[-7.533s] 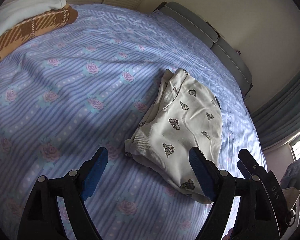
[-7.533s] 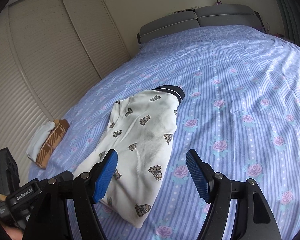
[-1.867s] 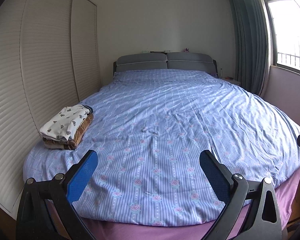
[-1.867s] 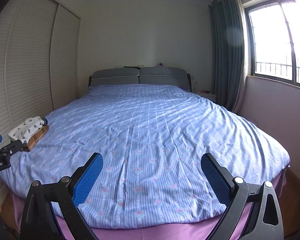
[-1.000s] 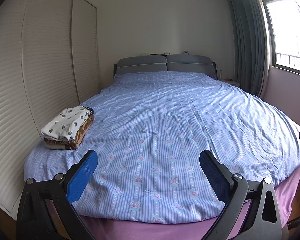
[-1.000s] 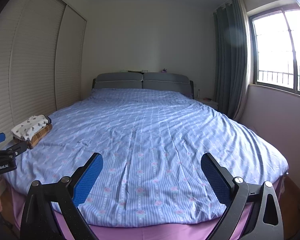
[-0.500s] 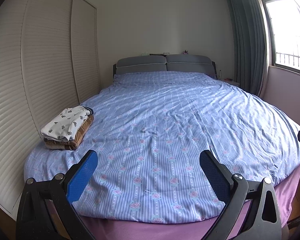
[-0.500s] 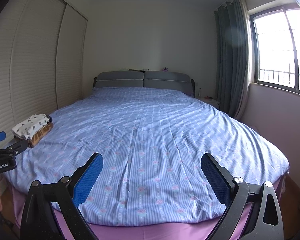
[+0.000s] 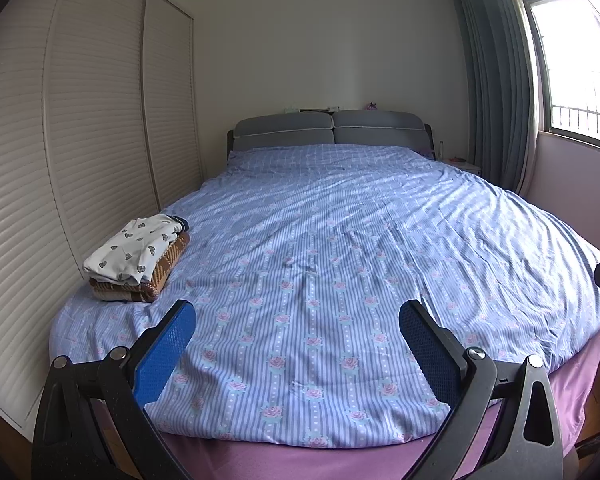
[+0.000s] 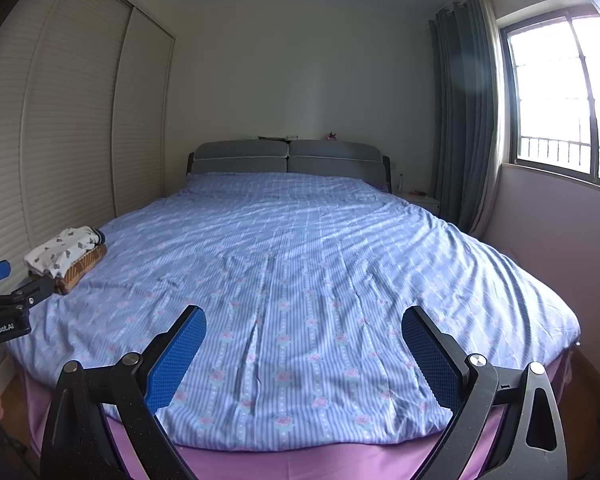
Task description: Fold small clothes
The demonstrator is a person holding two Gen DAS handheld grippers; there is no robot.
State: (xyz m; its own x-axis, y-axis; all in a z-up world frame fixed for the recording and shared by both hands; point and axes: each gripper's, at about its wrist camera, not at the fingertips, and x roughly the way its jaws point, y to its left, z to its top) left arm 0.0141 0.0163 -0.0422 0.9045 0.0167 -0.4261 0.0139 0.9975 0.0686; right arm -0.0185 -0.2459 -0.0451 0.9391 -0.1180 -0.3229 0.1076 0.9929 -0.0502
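A folded white garment with small dark prints [image 9: 136, 249] [image 10: 62, 251] lies on top of a folded brown checked cloth [image 9: 165, 267] [image 10: 82, 267] at the bed's left edge. My left gripper [image 9: 298, 322] is open and empty, held back over the foot of the bed, well away from the stack. My right gripper [image 10: 304, 326] is open too, with nothing between its blue pads. The left gripper's body [image 10: 4, 308] shows at the left edge of the right wrist view, just in front of the stack.
The bed [image 9: 340, 240] has a blue striped cover with pink roses and a grey headboard [image 9: 328, 128]. Slatted wardrobe doors [image 9: 80, 140] run along the left. A grey curtain [image 10: 464, 120] and a window [image 10: 560, 100] are on the right.
Over 7.5 s both grippers pulled back from the printed garment, which now lies on the brown cloth. In the last second the views hardly shift.
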